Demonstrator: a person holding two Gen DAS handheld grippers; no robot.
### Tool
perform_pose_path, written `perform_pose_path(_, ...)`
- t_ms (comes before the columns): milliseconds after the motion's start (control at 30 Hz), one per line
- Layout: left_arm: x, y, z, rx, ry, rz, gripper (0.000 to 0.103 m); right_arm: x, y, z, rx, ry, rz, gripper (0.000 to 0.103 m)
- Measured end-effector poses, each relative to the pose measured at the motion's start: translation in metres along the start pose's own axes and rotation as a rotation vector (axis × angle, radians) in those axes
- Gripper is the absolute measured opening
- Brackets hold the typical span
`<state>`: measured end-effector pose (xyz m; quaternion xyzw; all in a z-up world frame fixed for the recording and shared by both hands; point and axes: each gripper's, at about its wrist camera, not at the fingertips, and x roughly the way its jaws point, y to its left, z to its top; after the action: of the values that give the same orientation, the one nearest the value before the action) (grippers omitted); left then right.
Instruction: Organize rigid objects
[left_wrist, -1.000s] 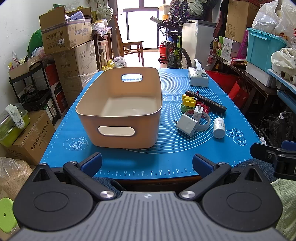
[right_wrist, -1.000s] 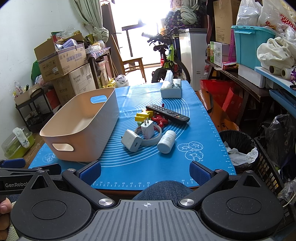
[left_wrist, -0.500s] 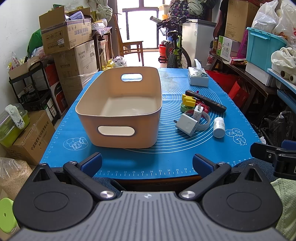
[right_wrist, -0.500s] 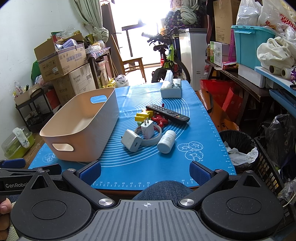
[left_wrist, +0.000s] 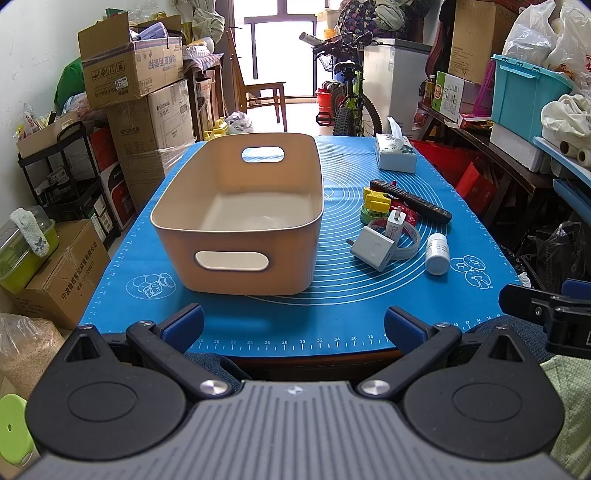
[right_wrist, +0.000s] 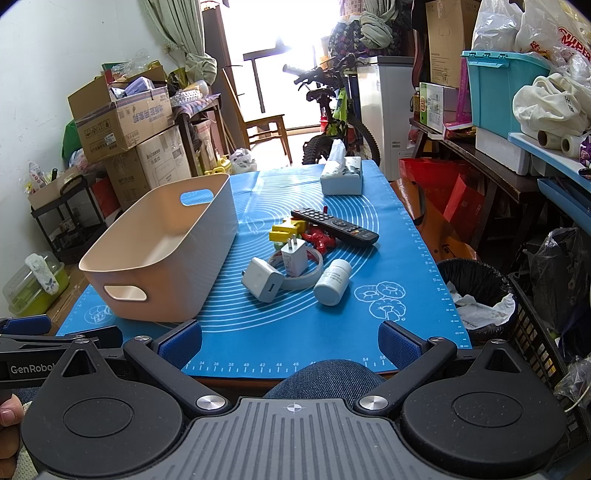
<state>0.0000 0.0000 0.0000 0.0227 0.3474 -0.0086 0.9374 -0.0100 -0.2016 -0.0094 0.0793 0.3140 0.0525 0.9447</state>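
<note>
Bin (left_wrist: 236, 218): smooth beige plastic, rounded rectangle with slot handles, empty, on the desk's left half.
Cluster: just right of the bin, pieces touching or overlapping.
Chargers: two glossy white cubes (right_wrist: 264, 282), (right_wrist: 294, 257), the second propped with prongs up on a flat white tape ring (right_wrist: 306, 275).
Bottle (right_wrist: 331, 282): white cylinder lying on its side, beside the ring.
Remote (right_wrist: 334, 227): long, black, matte, resting across a red toy (right_wrist: 318, 236); yellow blocks (right_wrist: 282, 232) alongside.
Tissue box (left_wrist: 396, 155): far end, apart.
Mat (left_wrist: 351, 314): blue, rubbery, ringed lines, covering the desk.
Left tool (left_wrist: 293, 325): blue-padded fingers wide apart, empty, at the near edge.
Right tool (right_wrist: 290, 341): likewise spread, empty.
</note>
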Motion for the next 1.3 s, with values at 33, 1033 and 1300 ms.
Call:
perform_pose_path(33, 0.0, 0.0, 0.0, 0.0, 0.0, 0.0, 0.102, 0.0, 0.0, 0.0, 0.0, 0.0, 0.0, 0.101)
perform_pose_path(1033, -0.001, 0.002, 0.01, -0.01, 0.004, -0.005, 0.102, -0.001, 0.002, 0.001, 0.0, -0.002, -0.001, 0.101)
perform_pose_path(1300, -0.007, 0.017, 0.046, 0.018, -0.07, 0.031, 0.102, -0.009, 0.005, 0.027, 0.0, -0.058, 0.044, 0.101)
